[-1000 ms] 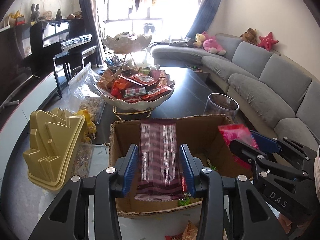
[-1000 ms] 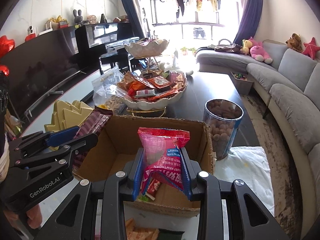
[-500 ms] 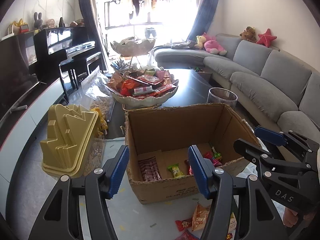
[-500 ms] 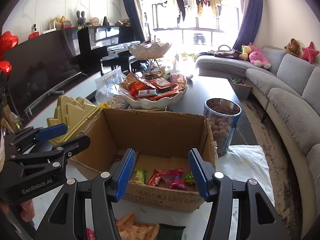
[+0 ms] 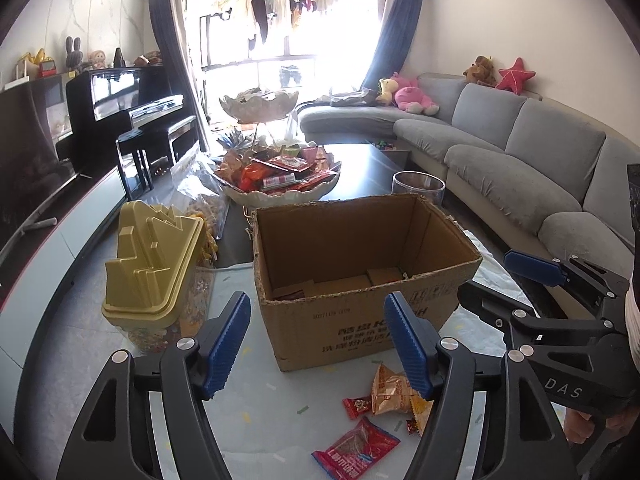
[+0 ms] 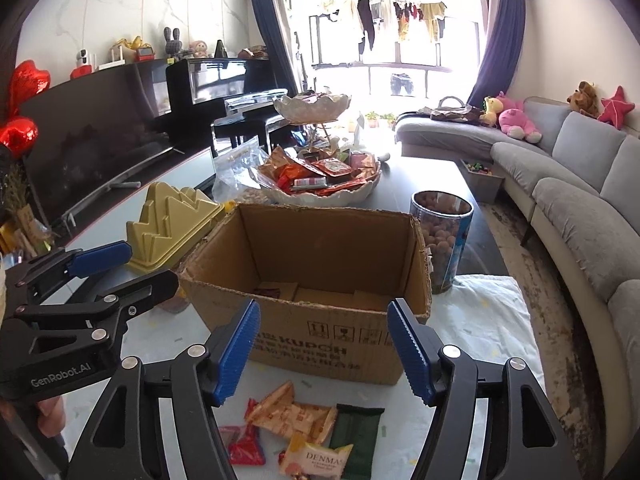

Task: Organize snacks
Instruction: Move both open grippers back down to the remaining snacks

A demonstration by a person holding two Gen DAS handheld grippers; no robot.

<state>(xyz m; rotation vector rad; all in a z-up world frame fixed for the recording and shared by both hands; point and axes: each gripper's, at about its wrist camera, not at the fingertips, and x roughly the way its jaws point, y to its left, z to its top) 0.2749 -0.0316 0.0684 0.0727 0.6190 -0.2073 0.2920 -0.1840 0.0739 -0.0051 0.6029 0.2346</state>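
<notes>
Home living rm: grey sofa (image 5: 520, 148), piano (image 5: 120, 100), TV (image 6: 92, 148).

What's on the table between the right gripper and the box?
Only bare tablecloth separates the open right gripper from the cardboard box, in its own view.

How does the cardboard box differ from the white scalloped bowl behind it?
The cardboard box is brown, straight-walled and rectangular; the white scalloped bowl is round with a wavy rim. The box looks nearly empty, with only a few items showing on its floor; the bowl is heaped with wrapped snacks. The box stands on the light cloth; the bowl stands farther back on a gold stand. Both are open-topped and hold snacks.
</notes>
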